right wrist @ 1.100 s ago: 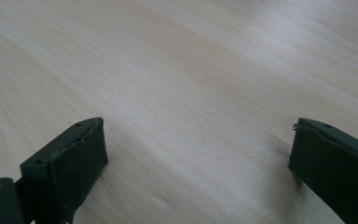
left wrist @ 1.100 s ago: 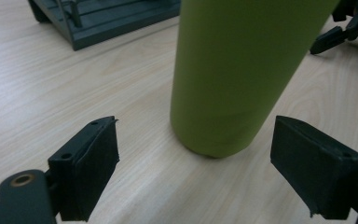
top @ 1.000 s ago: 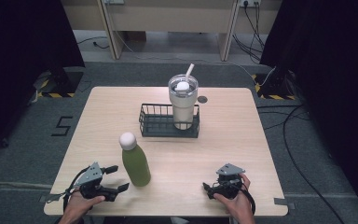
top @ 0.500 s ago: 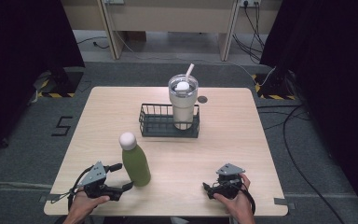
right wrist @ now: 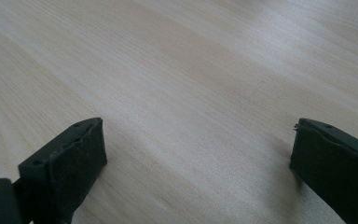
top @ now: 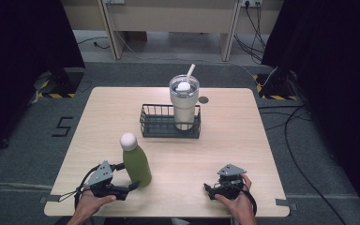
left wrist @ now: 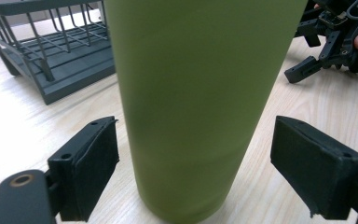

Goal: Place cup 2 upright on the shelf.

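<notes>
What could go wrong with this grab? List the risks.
1. The left gripper straddles the green bottle low, near its base, with gaps at both pads; a low grip could let the tall bottle tip.
2. The wire basket already holds the tumbler, so the bottle might knock it if placed there.

Bottle [top: 137,165]: matt olive-green body, white round cap. Basket [top: 161,125]: dark grey wire, solid dark base. Tumbler [top: 184,104]: cream-white, clear lid, pale straw. Bench [top: 243,136]: light wood, fine straight grain. Left tongs [top: 124,180] and right tongs [top: 208,190]: black, each with a grey plate. Floor [top: 33,140]: grey, marked with a black "5".
</notes>
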Demonstrator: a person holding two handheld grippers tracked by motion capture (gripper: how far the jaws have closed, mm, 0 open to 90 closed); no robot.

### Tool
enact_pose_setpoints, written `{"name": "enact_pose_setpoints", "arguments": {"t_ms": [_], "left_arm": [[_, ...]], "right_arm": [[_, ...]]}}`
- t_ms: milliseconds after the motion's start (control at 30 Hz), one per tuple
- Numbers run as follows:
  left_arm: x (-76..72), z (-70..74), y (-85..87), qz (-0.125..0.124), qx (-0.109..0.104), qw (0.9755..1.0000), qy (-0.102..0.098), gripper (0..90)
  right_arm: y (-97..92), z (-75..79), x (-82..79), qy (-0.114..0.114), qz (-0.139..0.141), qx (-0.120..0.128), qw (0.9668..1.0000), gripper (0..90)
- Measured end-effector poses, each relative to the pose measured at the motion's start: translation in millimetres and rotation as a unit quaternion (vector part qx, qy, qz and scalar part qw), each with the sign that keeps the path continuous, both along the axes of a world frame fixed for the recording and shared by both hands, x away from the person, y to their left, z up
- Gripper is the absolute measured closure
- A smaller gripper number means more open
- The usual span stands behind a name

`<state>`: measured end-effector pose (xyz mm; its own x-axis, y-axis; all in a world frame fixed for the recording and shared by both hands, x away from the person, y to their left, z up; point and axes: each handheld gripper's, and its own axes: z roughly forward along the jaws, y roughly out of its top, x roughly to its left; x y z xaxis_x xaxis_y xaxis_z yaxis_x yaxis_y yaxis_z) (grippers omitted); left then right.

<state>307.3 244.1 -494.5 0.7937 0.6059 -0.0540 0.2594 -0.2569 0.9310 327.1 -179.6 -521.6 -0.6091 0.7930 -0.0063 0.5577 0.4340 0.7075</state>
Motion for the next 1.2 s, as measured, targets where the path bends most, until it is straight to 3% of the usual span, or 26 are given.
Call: {"name": "enact_pose_setpoints", "arguments": {"t_ms": [333, 1200], "left_arm": [[9.1, -2.0, -10.7, -0.003, 0.005, 1.0, -0.006, 14.6], [26.2, -8.2, -26.5, -0.007, -0.014, 0.9998, -0.016, 15.9]], "right_arm": [[0.1, 0.0, 0.2, 0.0, 0.0, 0.0, 1.0, 3.5], [0.1, -0.2, 1.0, -0.001, 0.002, -0.002, 1.0, 3.0]]}}
